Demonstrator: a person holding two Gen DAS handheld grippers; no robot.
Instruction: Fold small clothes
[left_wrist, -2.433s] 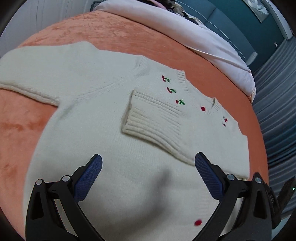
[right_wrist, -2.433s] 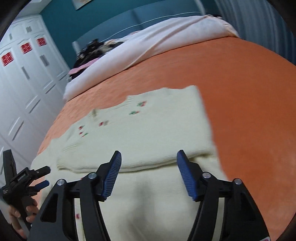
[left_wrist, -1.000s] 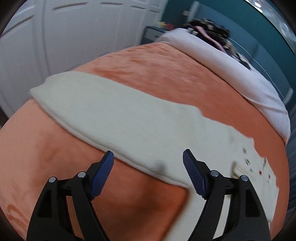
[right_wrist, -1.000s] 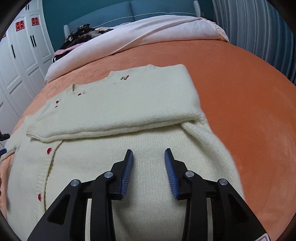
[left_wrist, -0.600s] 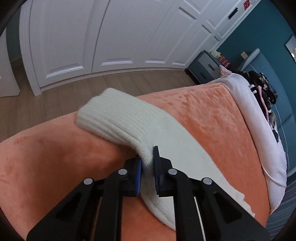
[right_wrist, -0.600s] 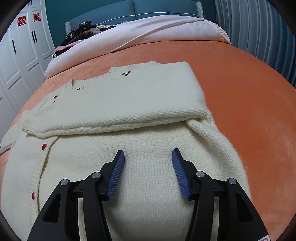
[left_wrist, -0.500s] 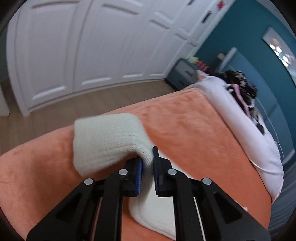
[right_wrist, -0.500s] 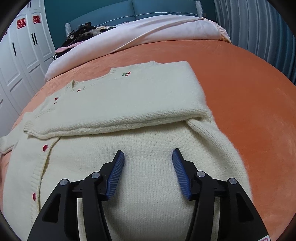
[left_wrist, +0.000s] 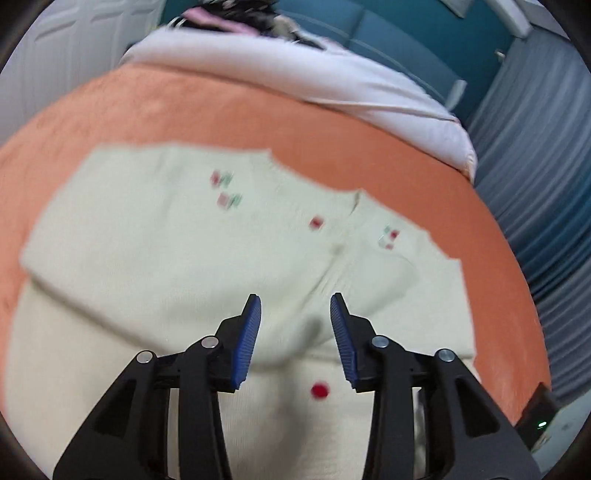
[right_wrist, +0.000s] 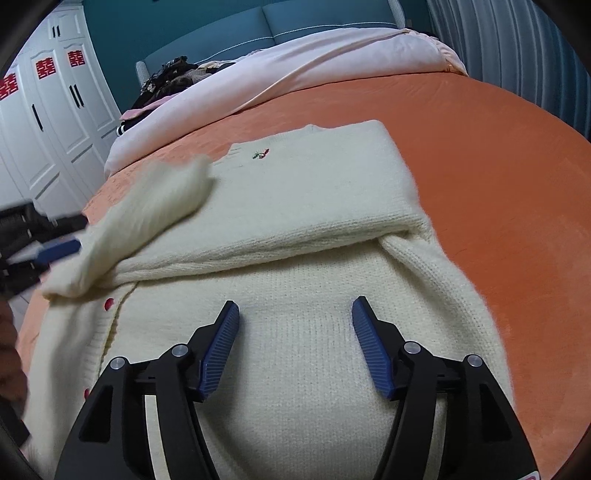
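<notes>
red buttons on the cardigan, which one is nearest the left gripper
The bright red button just below the left gripper and between its arms. The other red button, near the neckline, lies farther away.

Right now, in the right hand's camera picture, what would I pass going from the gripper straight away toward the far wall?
Right gripper → cream cardigan's lower body → folded-over sleeve → bare orange bedspread → pale pink duvet → blue headboard.
</notes>
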